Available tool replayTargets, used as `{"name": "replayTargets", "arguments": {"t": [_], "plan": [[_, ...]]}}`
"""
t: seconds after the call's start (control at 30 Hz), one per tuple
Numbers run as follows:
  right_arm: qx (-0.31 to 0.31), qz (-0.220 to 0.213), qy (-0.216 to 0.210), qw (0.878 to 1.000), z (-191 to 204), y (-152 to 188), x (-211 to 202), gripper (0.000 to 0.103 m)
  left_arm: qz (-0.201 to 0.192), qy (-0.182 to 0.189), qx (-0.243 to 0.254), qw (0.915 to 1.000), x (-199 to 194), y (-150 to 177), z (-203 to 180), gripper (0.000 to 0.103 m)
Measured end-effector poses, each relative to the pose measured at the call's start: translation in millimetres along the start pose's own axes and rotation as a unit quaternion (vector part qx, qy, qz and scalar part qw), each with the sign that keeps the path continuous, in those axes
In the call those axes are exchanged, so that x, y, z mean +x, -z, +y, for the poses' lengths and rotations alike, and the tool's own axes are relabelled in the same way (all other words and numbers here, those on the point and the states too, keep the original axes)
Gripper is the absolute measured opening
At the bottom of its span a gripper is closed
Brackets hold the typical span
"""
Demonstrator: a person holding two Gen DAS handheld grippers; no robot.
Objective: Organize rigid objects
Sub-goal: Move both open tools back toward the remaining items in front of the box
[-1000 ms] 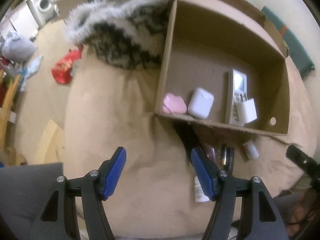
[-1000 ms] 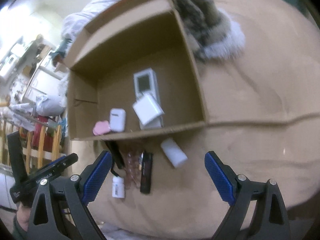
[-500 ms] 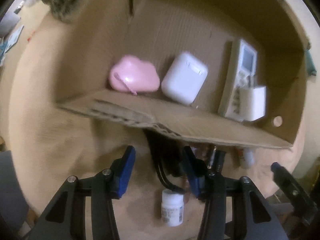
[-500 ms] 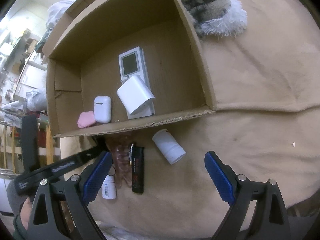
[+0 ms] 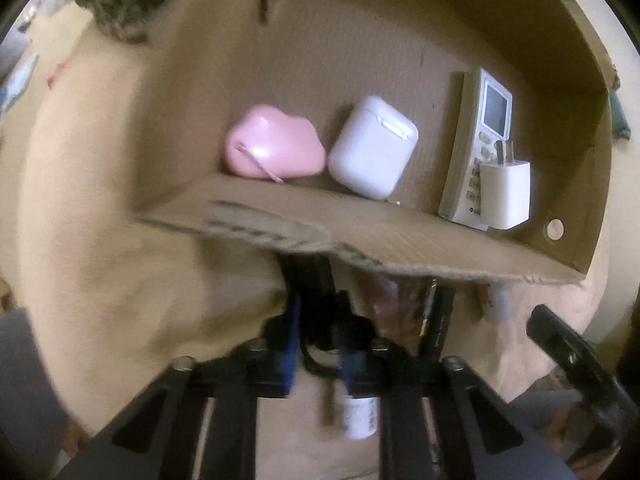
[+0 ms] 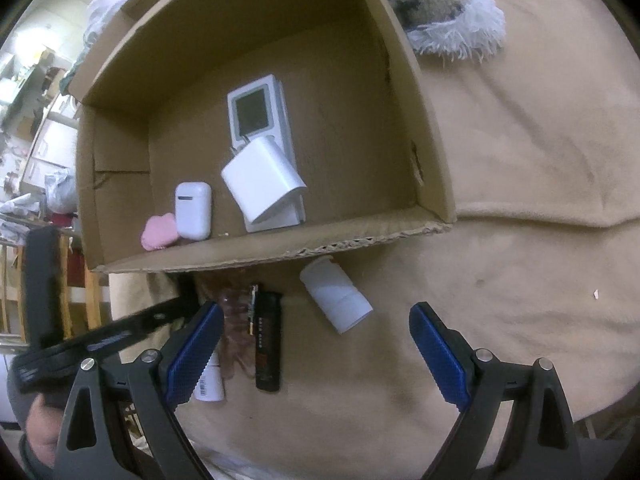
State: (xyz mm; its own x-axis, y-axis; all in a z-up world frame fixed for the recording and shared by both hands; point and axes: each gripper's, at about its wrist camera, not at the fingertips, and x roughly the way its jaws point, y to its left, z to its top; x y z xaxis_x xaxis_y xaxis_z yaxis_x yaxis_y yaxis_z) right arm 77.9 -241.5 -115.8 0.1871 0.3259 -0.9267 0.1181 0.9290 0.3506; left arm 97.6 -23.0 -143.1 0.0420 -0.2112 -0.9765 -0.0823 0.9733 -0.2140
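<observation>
My left gripper (image 5: 318, 344) is shut on a black object (image 5: 310, 284) that lies just in front of the cardboard box (image 5: 400, 236). The box holds a pink case (image 5: 272, 148), a white earbud case (image 5: 372, 148), a remote (image 5: 478, 140) and a white charger (image 5: 506, 194). On the tan blanket in front lie a black lighter (image 6: 266, 340), a clear item (image 6: 234, 320), a small white bottle (image 6: 210, 384) and a white cylinder (image 6: 336, 298). My right gripper (image 6: 316, 354) is open and empty above them.
A furry grey and white cushion (image 6: 444, 12) lies behind the box. The tan blanket (image 6: 520, 200) stretches to the right. The left gripper body (image 6: 92, 340) shows at the left of the right wrist view. Room clutter (image 6: 32, 128) lies far left.
My left gripper moved forward and down to the box's front edge and closed on the black object. The right gripper came slightly closer and stayed open.
</observation>
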Motion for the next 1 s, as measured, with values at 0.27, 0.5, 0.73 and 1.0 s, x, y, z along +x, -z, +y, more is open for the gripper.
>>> {"name": "replayTargets", "arguments": {"t": [0.27, 0.5, 0.73, 1.0], "plan": [[0.031, 0.028, 0.003, 0.999, -5, -11, 23, 0.1, 0.052, 0.023, -0.061, 0.9965, 20, -5, 22, 0.004], [0.026, 0.031, 0.007, 0.999, 0, -14, 30, 0.1, 0.025, 0.056, -0.081, 0.9948, 7, -9, 19, 0.05], [0.025, 0.032, 0.009, 0.999, -1, -17, 33, 0.1, 0.037, 0.019, -0.045, 0.9981, 34, -15, 1, 0.047], [0.019, 0.057, 0.027, 0.998, -2, -16, 51, 0.099, 0.029, 0.003, -0.031, 0.9991, 34, -6, 14, 0.019]]}}
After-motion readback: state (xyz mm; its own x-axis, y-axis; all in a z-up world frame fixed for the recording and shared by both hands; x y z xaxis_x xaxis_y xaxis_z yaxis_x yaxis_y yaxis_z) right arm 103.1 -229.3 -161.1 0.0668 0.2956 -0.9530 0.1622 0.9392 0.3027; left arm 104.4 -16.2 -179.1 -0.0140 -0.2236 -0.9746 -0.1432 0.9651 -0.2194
